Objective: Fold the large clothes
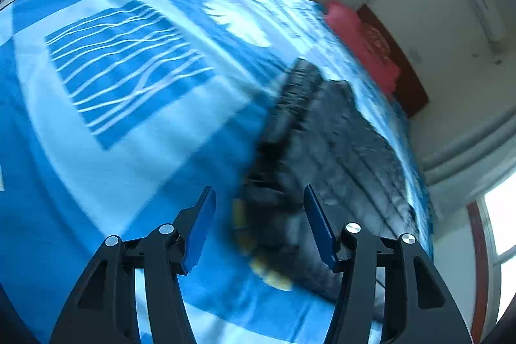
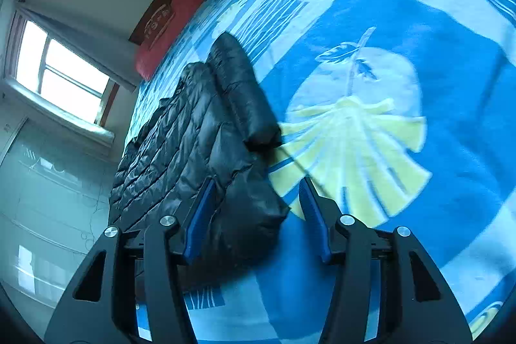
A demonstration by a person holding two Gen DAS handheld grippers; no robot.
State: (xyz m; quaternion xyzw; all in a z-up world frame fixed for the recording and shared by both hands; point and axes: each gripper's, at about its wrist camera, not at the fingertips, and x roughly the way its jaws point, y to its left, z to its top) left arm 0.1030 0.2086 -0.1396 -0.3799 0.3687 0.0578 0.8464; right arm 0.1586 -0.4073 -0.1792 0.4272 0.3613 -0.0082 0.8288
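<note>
We hold both claws, left claw [image 1: 259,223] and right claw [image 2: 254,215], spread over the black puffer jacket [image 2: 200,131] on the bed's blue blanket [image 2: 435,54]

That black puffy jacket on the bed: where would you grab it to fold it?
Probably the near corner of the black puffy jacket, which bulges off the blue bedspread between the right gripper and its open fingers. Come in low from the near edge, closing across the soft hem. The sleeve already lies folded over the body.
</note>
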